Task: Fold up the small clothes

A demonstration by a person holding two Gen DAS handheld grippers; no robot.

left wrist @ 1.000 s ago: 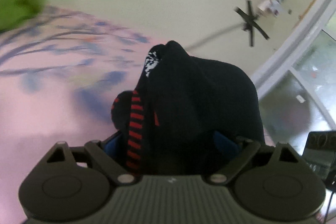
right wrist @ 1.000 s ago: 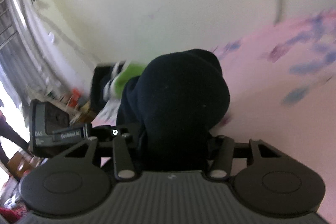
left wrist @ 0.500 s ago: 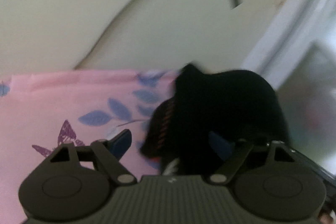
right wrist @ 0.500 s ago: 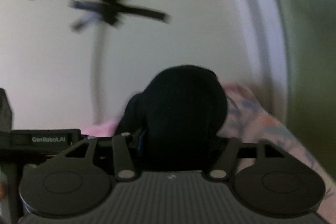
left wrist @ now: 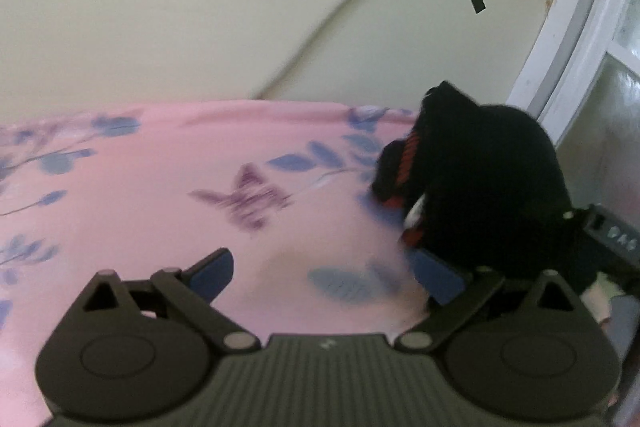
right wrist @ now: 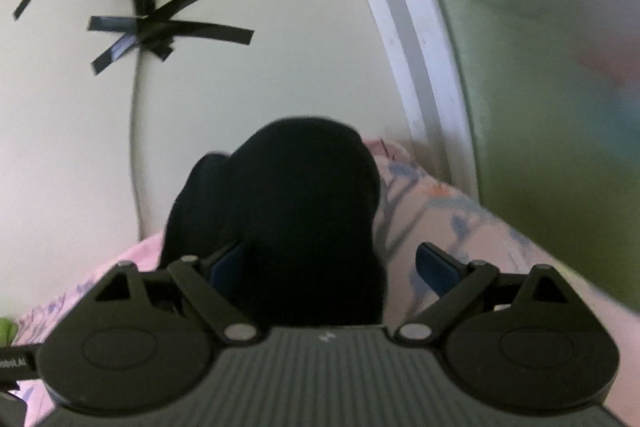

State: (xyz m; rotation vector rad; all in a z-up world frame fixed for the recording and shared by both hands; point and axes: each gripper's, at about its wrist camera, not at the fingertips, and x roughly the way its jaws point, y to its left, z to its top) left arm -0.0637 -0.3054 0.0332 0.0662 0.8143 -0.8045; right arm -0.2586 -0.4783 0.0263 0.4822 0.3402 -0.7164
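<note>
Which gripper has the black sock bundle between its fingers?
The right gripper: the sock bundle sits between its opening fingers. The left gripper, also opening, spans only the pink sheet.

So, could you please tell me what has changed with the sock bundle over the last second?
Both tongs, left and right, were clamped on the black sock bundle and are now opening; it lies by the pink sheet's far edge. The bundle stays rolled.

Released from the left hand-held gripper, whose jaws now spread wide and opening over bare pink floral bedsheet. Rolled black sock bundle with red stripes now beside its right finger instead of between. Loosened too from the opening right hand-held gripper, a gap showing at its right finger.
</note>
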